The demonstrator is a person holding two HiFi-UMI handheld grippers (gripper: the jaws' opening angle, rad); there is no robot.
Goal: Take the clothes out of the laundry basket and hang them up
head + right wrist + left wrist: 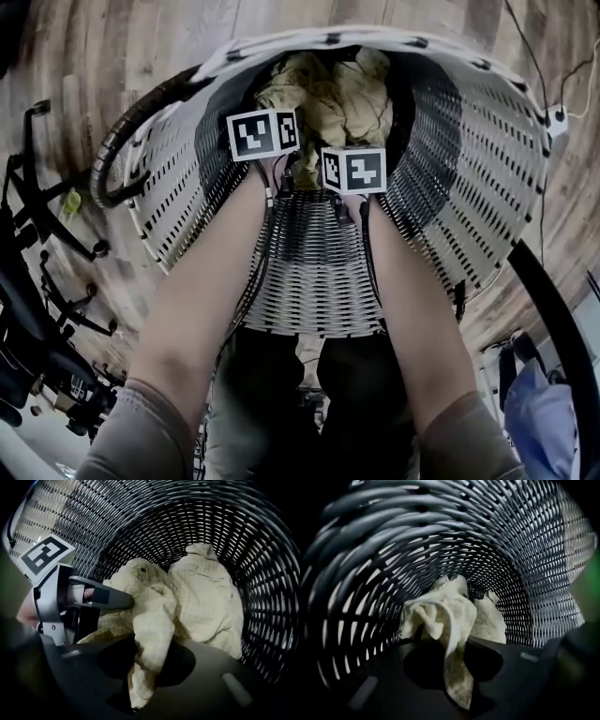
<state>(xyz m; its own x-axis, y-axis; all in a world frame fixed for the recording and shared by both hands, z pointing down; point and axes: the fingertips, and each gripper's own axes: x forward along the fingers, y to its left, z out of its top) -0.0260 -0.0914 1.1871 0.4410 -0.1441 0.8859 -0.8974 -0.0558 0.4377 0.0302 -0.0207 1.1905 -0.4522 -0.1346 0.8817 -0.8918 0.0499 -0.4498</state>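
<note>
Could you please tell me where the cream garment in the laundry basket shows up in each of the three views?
Head view: the cream garment lies top centre, deep inside the basket.
Left gripper view: centre, with a fold pinched in the left tongs.
Right gripper view: centre to right, with a fold pinched in the right tongs.
Shared landmark: the woven wall of the laundry basket.

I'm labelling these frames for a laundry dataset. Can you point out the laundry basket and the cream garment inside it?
laundry basket (469,169): head view, on its woven inner wall, right side.
cream garment (206,592): right gripper view, on its broad smooth part towards the basket's back.
</note>
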